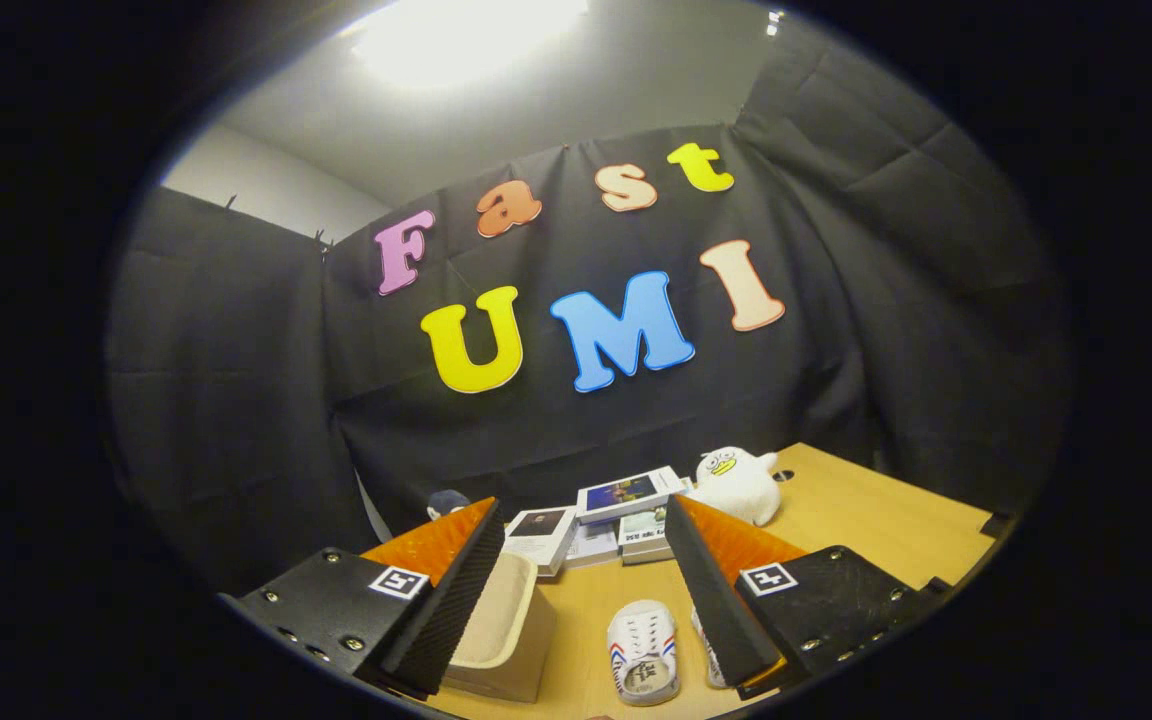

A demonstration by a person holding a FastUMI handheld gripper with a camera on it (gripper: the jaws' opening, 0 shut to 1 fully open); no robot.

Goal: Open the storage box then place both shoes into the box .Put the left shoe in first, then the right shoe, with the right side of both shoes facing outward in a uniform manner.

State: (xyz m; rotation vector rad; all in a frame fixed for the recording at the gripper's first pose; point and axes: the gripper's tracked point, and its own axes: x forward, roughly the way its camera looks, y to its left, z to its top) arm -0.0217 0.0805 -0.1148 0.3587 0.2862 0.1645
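My gripper (584, 520) is held above the wooden table (866, 520), its fingers wide apart and nothing between them. Below the gap lies a white shoe (643, 652) with red and blue stripes, its toe pointing away from me. A second white shoe (706, 650) peeks out beside the right finger (711, 590), mostly hidden by it. A beige storage box (504, 625) sits under the left finger (446, 600); I see its pale rounded top and side, and I cannot tell whether it is open.
Several books and booklets (626, 495) are stacked at the far side of the table. A white plush duck toy (736, 483) stands to their right. A small dark round object (448, 500) lies behind the left finger. Black cloth walls surround the table.
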